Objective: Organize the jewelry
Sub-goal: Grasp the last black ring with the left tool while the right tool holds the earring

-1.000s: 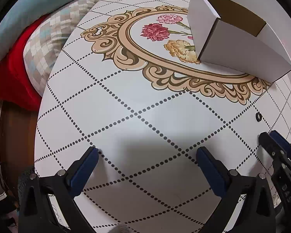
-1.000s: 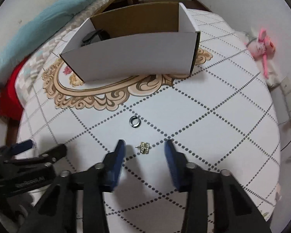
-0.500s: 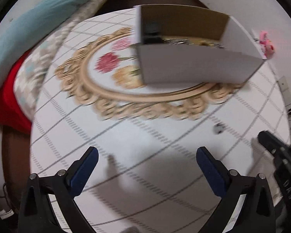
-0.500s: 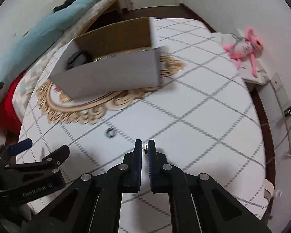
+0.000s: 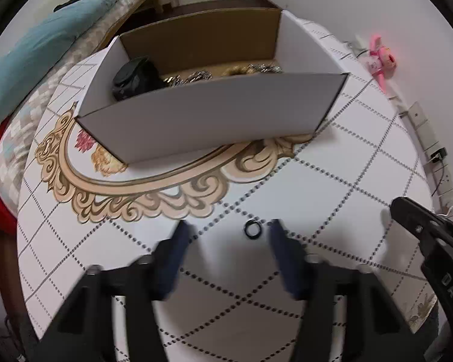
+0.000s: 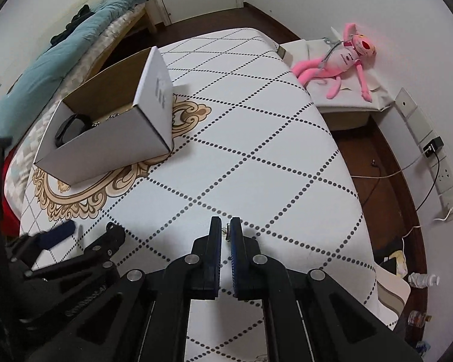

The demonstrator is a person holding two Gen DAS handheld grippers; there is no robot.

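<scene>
Black ring lies flat between left gripper jaws, just closing but not yet pinching, nearer the right-side jaw, so centre first; right gripper pinches small gold earring, cardboard box ahead.

Readable: white letters "DAS" on the black arm of the right claw at the edge of the left wrist view. Dark print on the white end of the cardboard box, too blurred to read. Faint embossed lettering on the left claw, illegible.
</scene>
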